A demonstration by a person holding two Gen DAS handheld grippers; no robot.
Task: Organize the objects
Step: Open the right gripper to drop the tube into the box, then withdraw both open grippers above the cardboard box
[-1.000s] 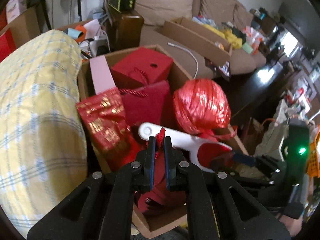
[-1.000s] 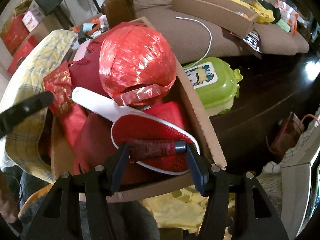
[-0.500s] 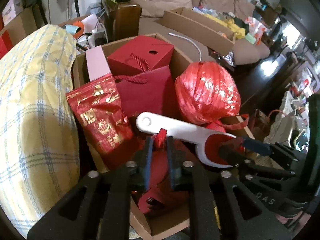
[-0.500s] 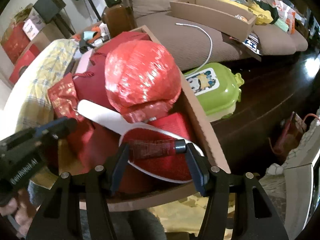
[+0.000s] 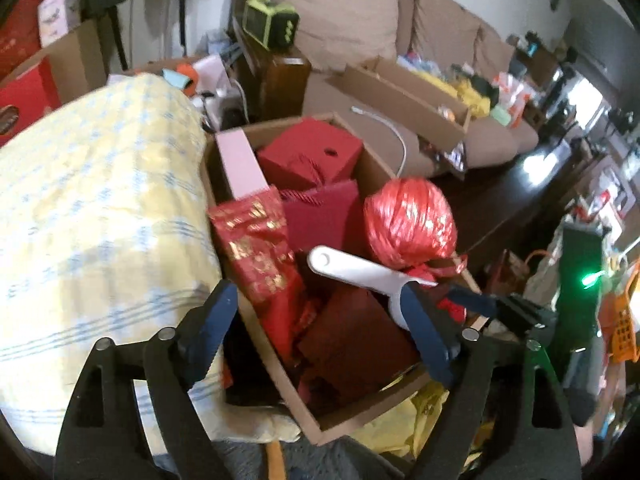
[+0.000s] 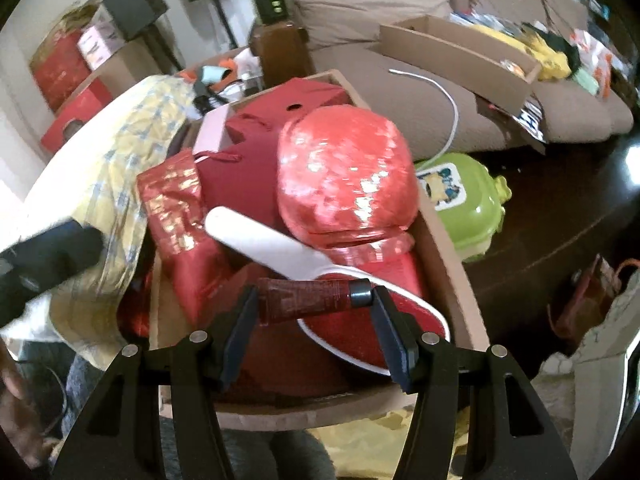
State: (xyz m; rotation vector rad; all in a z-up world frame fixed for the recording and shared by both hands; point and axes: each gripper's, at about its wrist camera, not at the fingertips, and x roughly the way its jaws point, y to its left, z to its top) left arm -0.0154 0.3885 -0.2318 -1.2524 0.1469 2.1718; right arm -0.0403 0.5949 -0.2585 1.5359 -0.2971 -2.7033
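**Box packed; right gripper holds tube, left gripper spreading**

The cardboard box (image 5: 308,412) stands between a yellow plaid pillow (image 5: 100,216) and a dark floor. It holds a red foil ball (image 5: 410,224), a white-handled brush (image 6: 280,246), a red-and-gold packet (image 5: 256,248) and red gift boxes (image 5: 312,154). The right gripper (image 6: 312,308) clamps a dark red tube (image 6: 308,298) lengthwise between its pads, above the brush's red head. The left gripper (image 5: 320,320) is opening, nothing pressed between its pads, above the box's near end.
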